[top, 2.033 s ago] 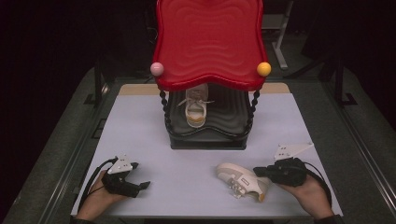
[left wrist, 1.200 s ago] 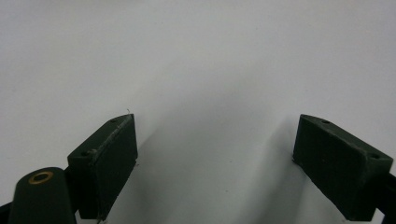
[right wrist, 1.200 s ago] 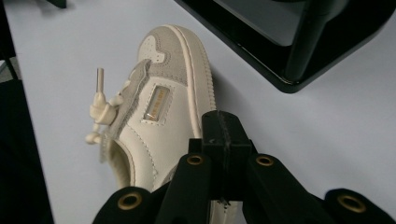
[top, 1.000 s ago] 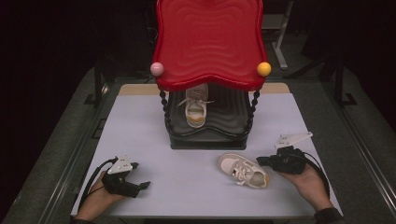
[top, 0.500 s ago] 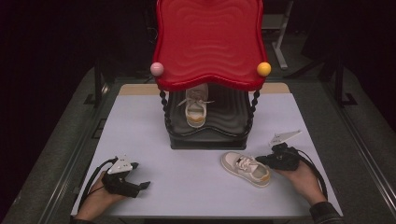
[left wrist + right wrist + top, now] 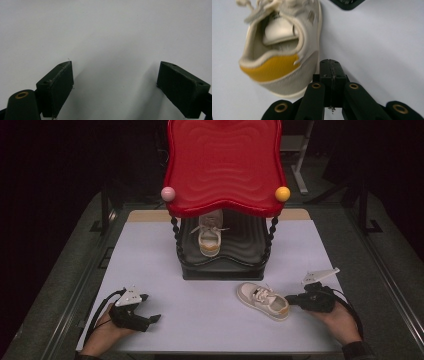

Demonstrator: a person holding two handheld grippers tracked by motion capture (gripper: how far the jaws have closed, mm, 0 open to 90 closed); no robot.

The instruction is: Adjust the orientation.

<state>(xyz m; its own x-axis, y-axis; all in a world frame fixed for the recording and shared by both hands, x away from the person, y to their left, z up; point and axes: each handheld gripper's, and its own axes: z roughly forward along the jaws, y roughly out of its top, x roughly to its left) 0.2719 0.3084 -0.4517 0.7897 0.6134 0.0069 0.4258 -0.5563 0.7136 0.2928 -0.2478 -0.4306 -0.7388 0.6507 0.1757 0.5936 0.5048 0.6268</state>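
High view: a shoe (image 6: 263, 300) lies on the table (image 6: 150, 260) before the rack (image 6: 222, 265), right gripper (image 6: 292, 301) at its heel. Left gripper view: left gripper (image 6: 115, 87) jaws wide apart. Right gripper view: jaws pressed together, empty, just beside the heel

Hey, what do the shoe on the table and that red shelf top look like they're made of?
The shoe looks like cream leather or a synthetic imitation, smooth and matte, with a yellow heel patch and woven cotton-like laces. The red shelf top looks like glossy moulded plastic: it has rippled ridges and soft highlights, though lacquered wood can't be ruled out.
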